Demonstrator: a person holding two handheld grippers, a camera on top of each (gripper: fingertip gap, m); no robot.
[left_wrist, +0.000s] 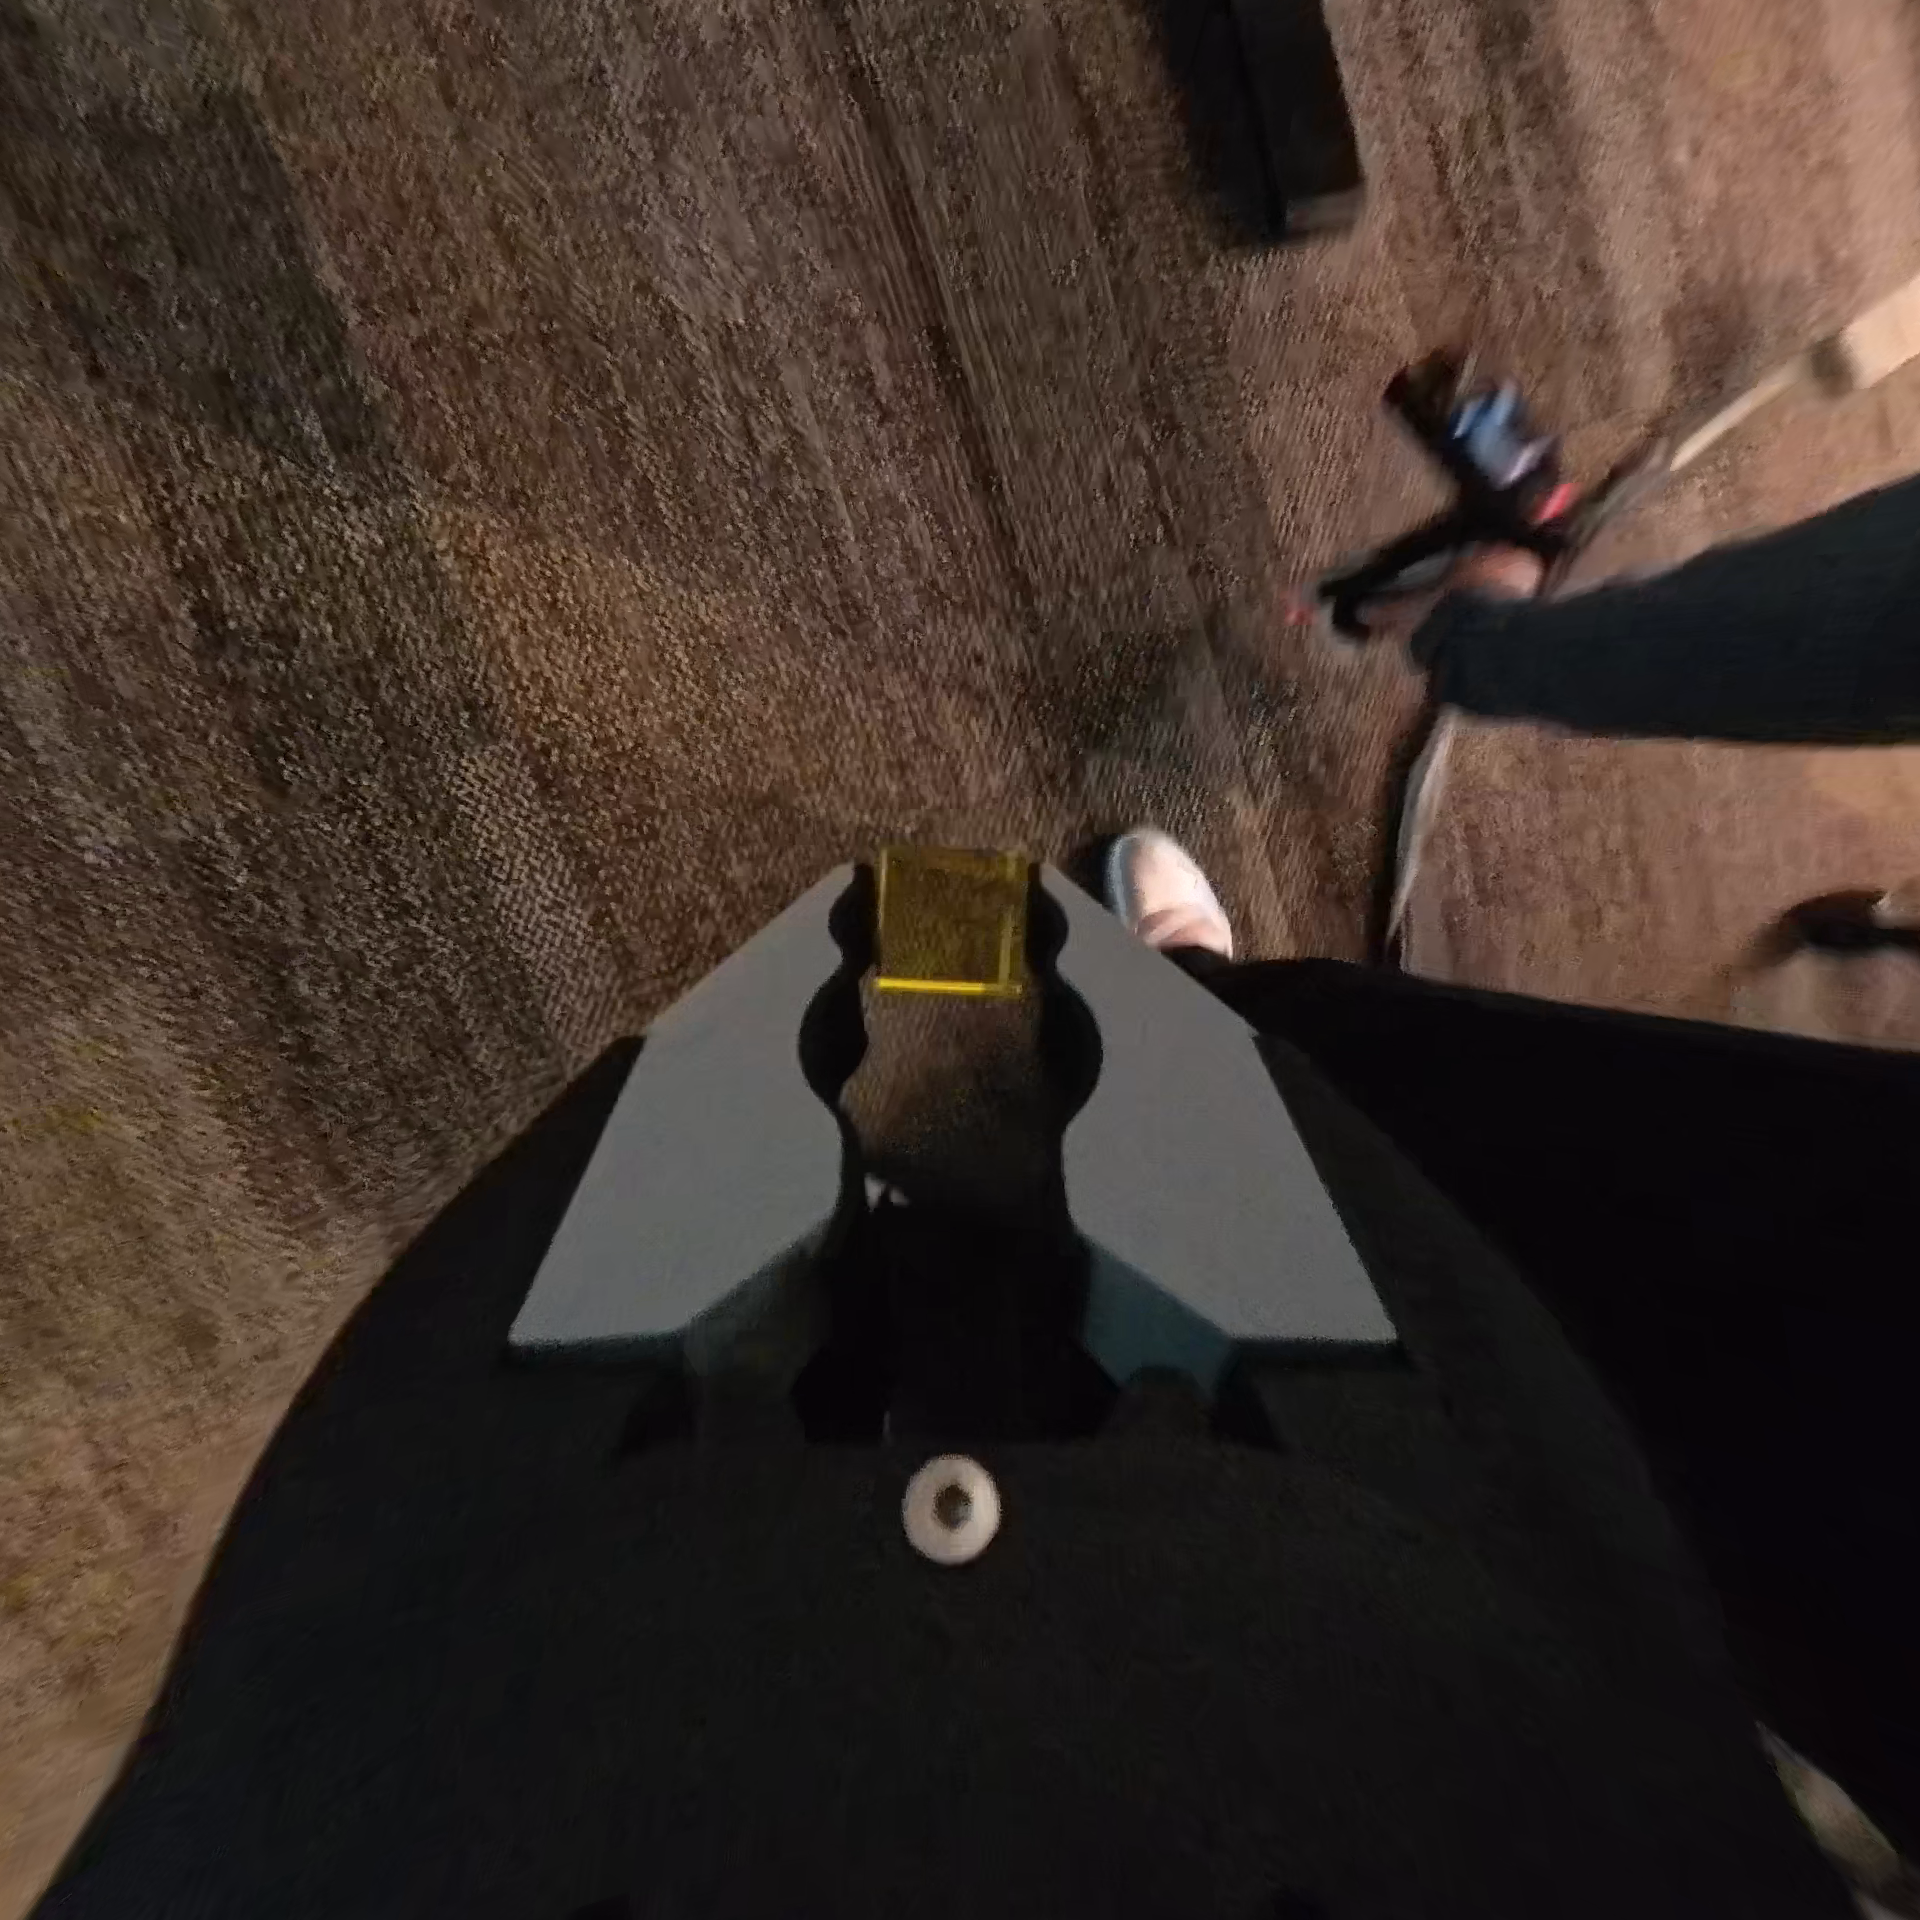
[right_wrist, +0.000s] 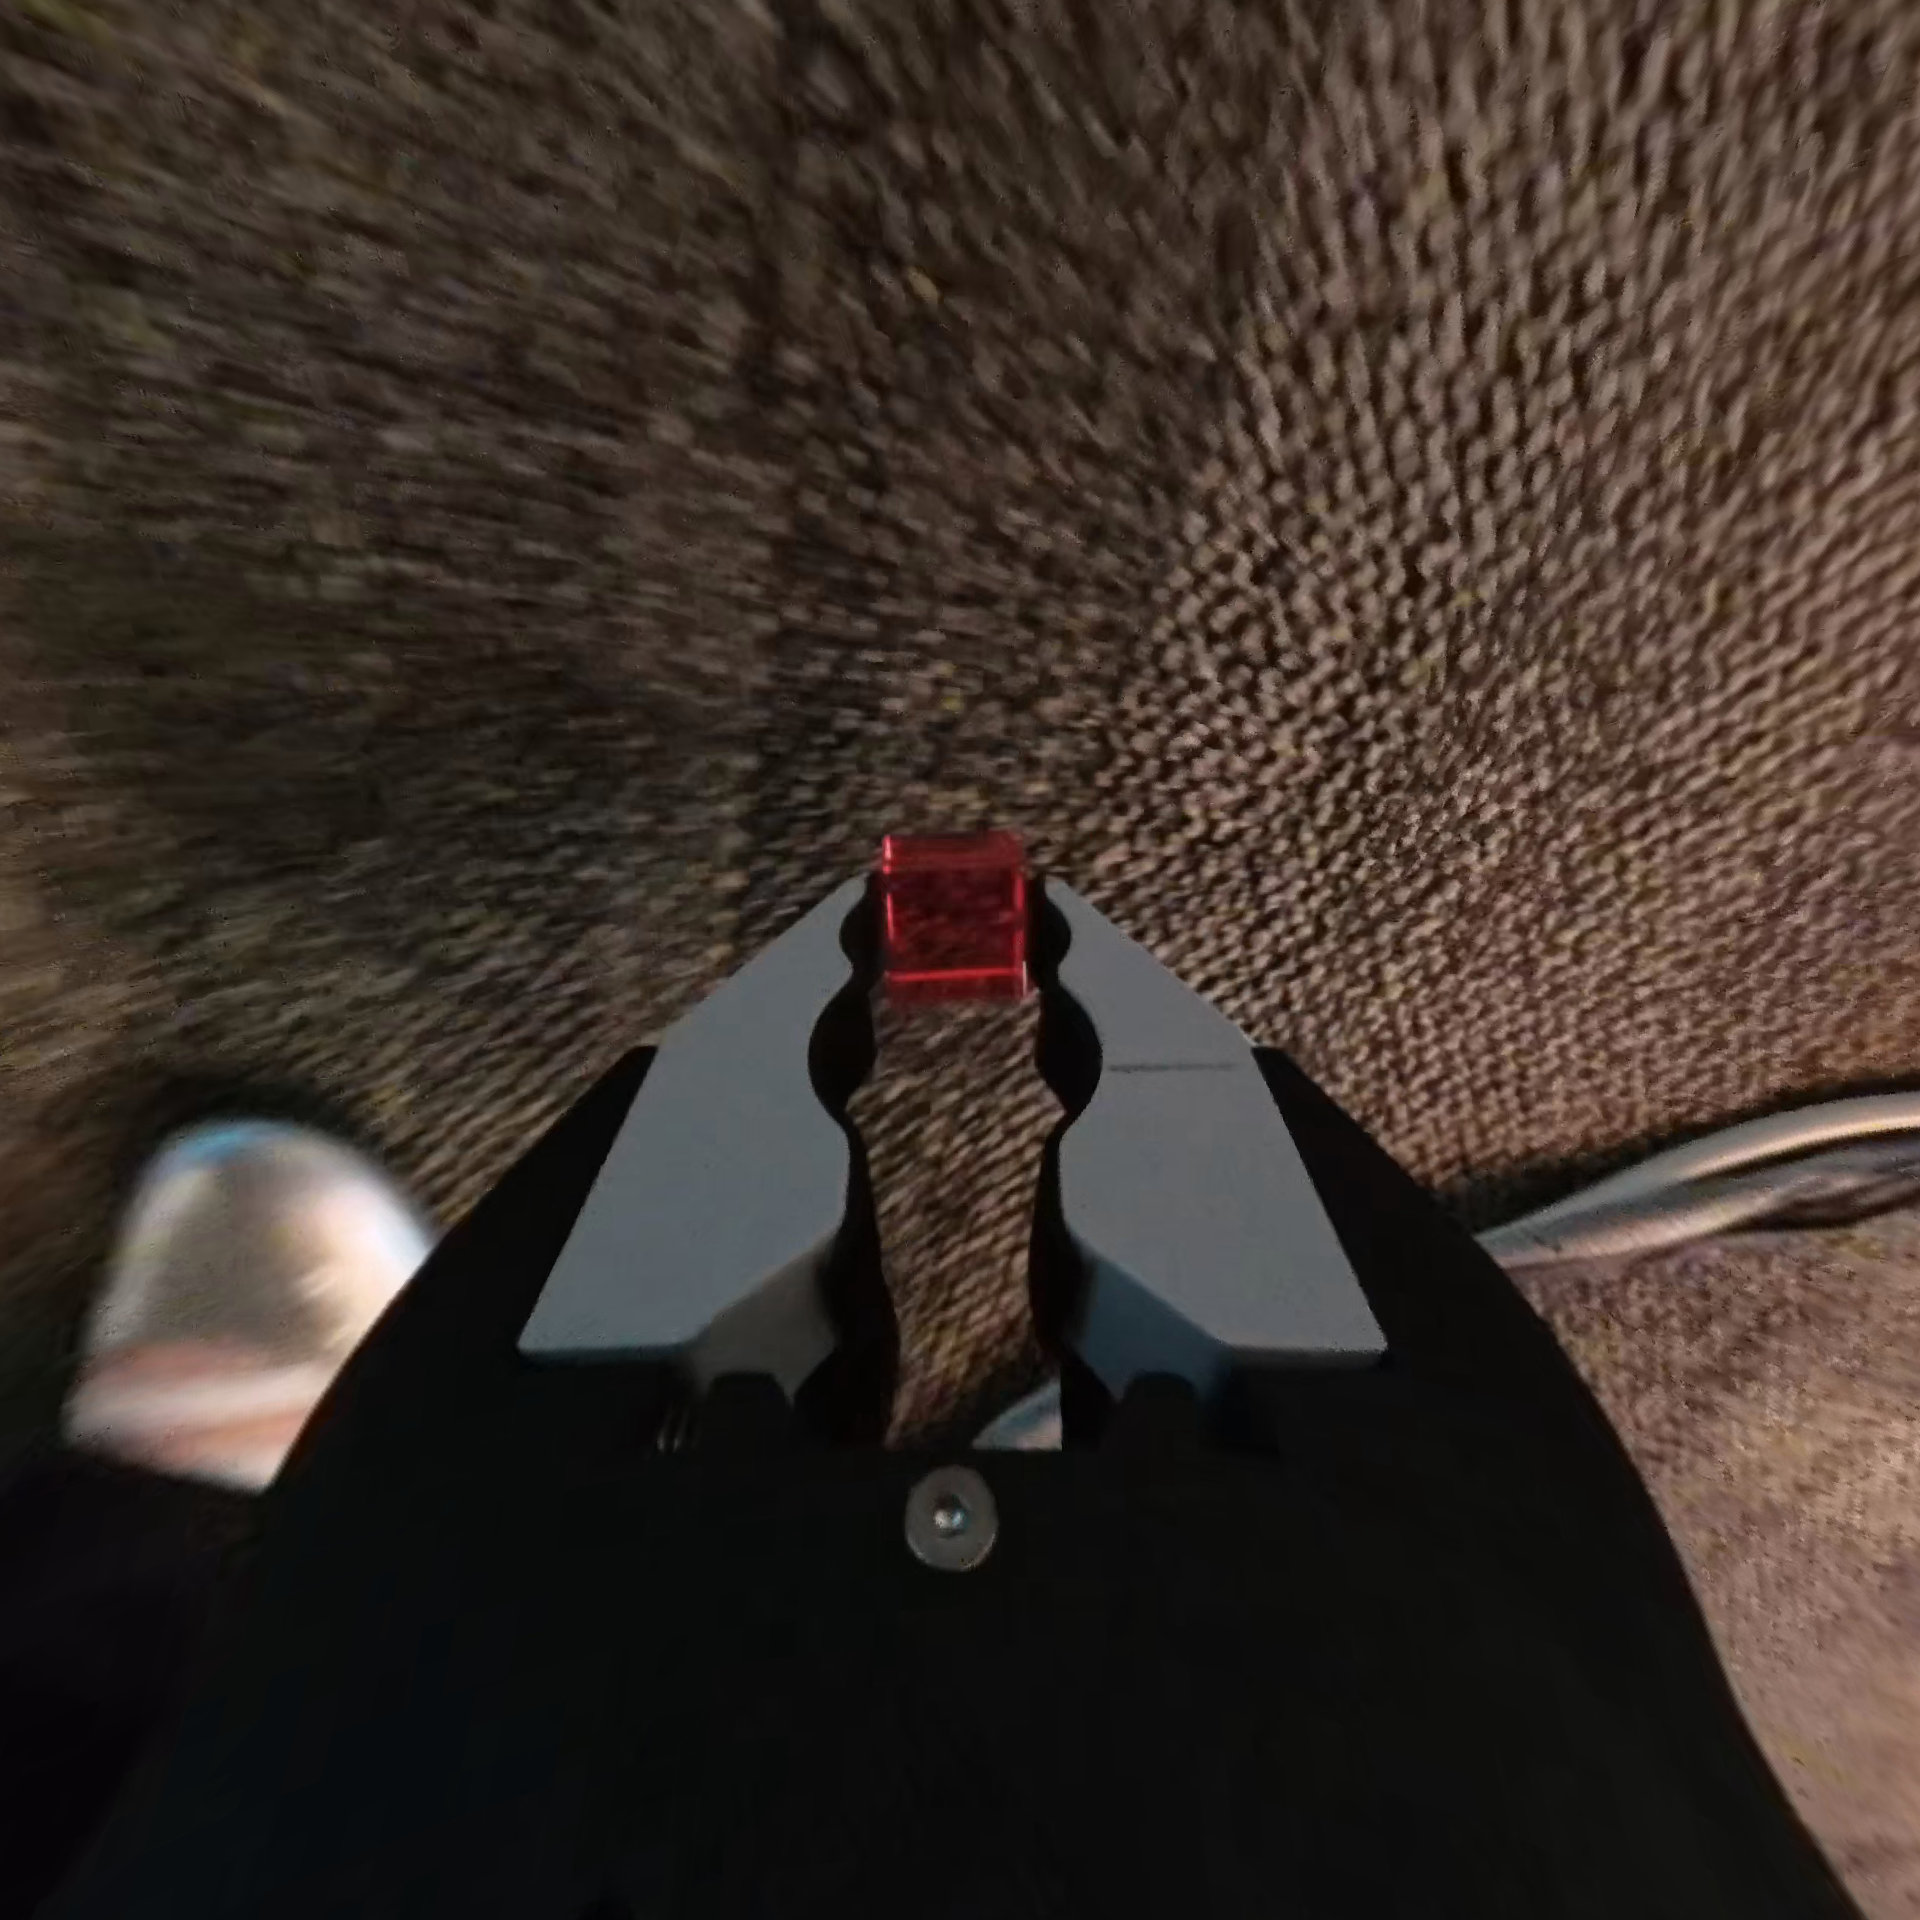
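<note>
My left gripper (left_wrist: 951, 914) is shut on a clear yellow cube (left_wrist: 948, 920), pinched between its fingertips above the brown carpet (left_wrist: 520, 520). My right gripper (right_wrist: 954, 925) is shut on a clear red cube (right_wrist: 954, 920), held the same way at its fingertips over the carpet (right_wrist: 1351, 520). The right gripper also shows far off in the left wrist view (left_wrist: 1475, 499), blurred, at the end of a dark sleeve (left_wrist: 1714, 634).
A white shoe (left_wrist: 1169, 894) and a dark trouser leg (left_wrist: 1558, 1143) are just right of my left gripper. A shoe (right_wrist: 239, 1288) shows low left in the right wrist view, and grey cables (right_wrist: 1714, 1174) lie at the right. A dark box (left_wrist: 1278, 104) stands at the top. The gap from one gripper's tips to the other's is roughly 55 cm.
</note>
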